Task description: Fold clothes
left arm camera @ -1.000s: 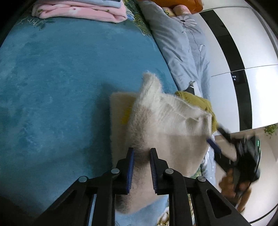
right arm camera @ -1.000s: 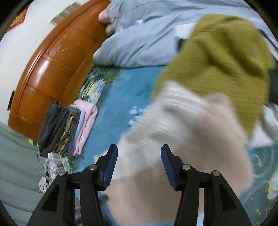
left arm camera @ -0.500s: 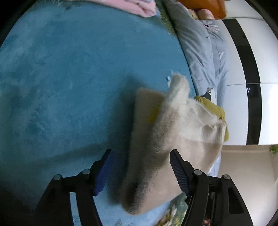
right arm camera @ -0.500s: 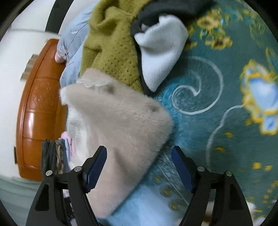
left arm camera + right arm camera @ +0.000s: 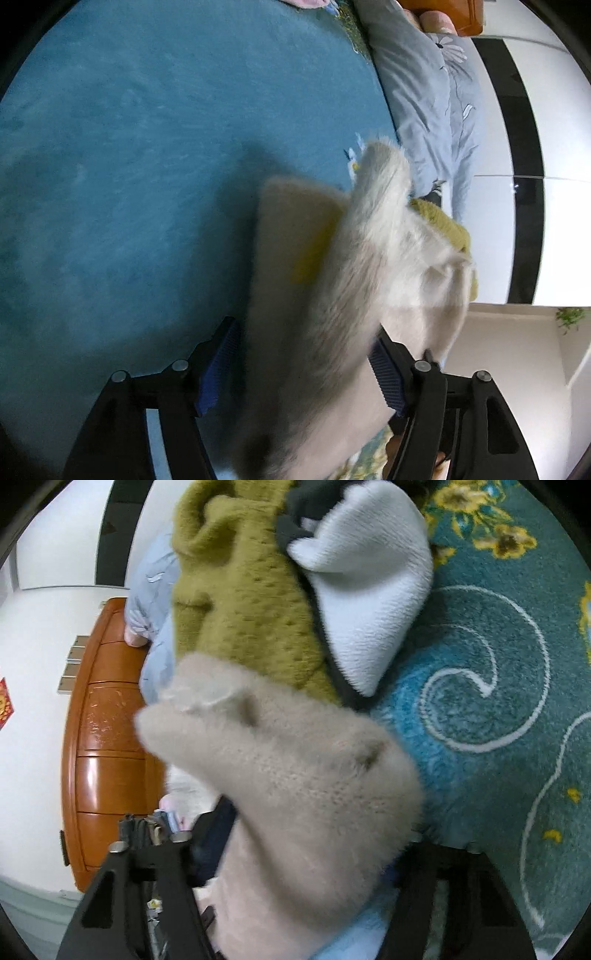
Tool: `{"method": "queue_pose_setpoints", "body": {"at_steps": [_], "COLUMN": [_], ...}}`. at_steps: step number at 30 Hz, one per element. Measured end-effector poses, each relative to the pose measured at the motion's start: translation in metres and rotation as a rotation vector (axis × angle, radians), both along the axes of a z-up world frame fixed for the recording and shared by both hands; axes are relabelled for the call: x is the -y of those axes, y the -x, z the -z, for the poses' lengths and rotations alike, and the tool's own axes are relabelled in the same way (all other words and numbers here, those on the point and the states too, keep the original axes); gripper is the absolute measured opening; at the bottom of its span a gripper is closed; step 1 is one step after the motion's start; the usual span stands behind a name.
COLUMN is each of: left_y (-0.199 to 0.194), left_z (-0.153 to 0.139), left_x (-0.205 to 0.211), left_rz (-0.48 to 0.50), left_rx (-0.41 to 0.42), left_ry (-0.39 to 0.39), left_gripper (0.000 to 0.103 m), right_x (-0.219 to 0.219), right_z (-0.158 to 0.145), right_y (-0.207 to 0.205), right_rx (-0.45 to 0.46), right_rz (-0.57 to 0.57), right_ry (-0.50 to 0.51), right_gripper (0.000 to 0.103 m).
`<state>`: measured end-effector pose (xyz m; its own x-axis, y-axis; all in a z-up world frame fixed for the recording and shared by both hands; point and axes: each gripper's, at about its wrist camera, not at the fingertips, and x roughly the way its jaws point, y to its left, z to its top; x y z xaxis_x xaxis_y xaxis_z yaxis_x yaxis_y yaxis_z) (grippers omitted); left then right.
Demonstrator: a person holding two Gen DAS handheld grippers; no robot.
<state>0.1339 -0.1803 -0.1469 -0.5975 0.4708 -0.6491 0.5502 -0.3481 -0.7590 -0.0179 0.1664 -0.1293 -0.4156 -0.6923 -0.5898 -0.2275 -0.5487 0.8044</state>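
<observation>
A folded fluffy cream sweater (image 5: 332, 295) lies on the teal bed cover (image 5: 129, 166); it also shows in the right wrist view (image 5: 295, 794). My left gripper (image 5: 303, 369) is open, its blue-padded jaws spread to either side of the sweater's near end. My right gripper (image 5: 295, 849) is open too, jaws wide on both sides of the sweater, which hides most of the right finger. An olive knit garment (image 5: 240, 590) and a white fleece piece (image 5: 369, 590) lie in a heap just beyond the sweater.
A grey-blue quilt (image 5: 436, 103) runs along the bed's far side. A wooden headboard (image 5: 103, 757) and a stack of folded clothes (image 5: 147, 823) lie to the left in the right wrist view. A patterned teal blanket (image 5: 498, 701) covers the right side.
Both grippers opened wide, the left letting go of the cream sweater, and moved in close around it. The right wrist view swung from the headboard side toward the clothes heap.
</observation>
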Motion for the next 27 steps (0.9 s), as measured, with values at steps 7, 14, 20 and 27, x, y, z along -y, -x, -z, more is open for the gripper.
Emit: {"method": "queue_pose_setpoints", "body": {"at_steps": [7, 14, 20, 27], "left_y": [0.012, 0.015, 0.012, -0.011], "left_z": [0.008, 0.005, -0.006, -0.042], "left_x": [-0.002, -0.003, -0.003, 0.017], "left_rz": [0.013, 0.030, 0.033, -0.065], "left_rx": [-0.030, -0.040, -0.054, -0.179], "left_ry": [-0.057, -0.045, 0.009, 0.023], "left_gripper": [0.071, 0.064, 0.045, 0.041], "right_x": [0.011, 0.010, 0.022, 0.070], "right_z": [-0.002, 0.022, -0.028, -0.102], "right_y": [0.012, 0.015, 0.017, 0.020], "right_rx": [-0.029, 0.063, 0.002, -0.178], "right_rz": [-0.026, 0.073, 0.008, -0.159], "right_ry": [0.002, 0.070, -0.031, -0.075], "right_gripper": [0.046, 0.053, 0.029, 0.026]}}
